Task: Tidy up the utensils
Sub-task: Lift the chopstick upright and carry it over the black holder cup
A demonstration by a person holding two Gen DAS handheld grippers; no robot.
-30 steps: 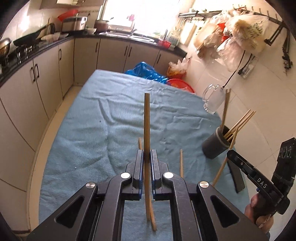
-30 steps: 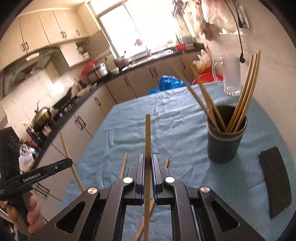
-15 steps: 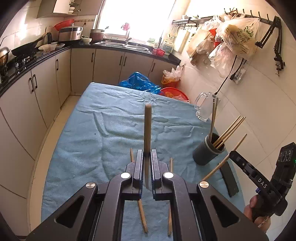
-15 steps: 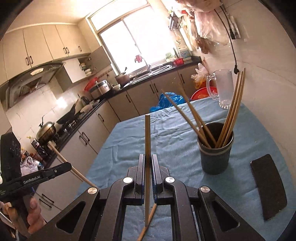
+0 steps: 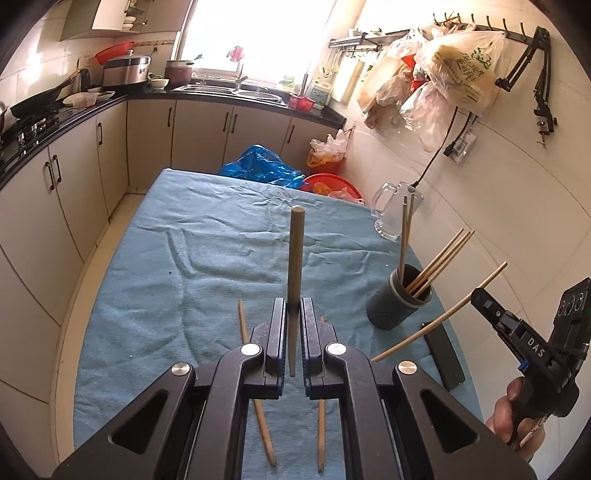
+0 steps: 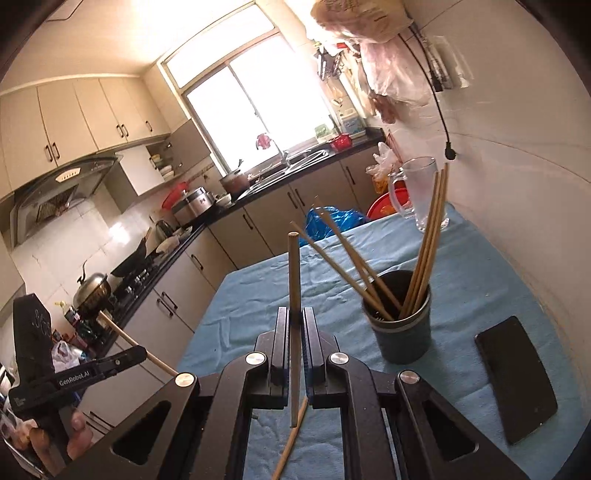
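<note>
Kitchen tabletop [image 5: 155,258] under blue cloth, cabinets [image 5: 74,173] left and far. Each tool, left [image 5: 293,306] and right [image 6: 295,314], clamps one chopstick; dark cup [image 5: 399,308] right, loose chopsticks [image 5: 255,387] near.

Kitchen: daylight is pouring through a window [image 5: 258,33] at twelve o'clock; cream cabinets [image 5: 74,177] are running along nine o'clock under a black counter [image 5: 66,122]; white tiled wall [image 5: 498,192] is curving at three o'clock.
</note>
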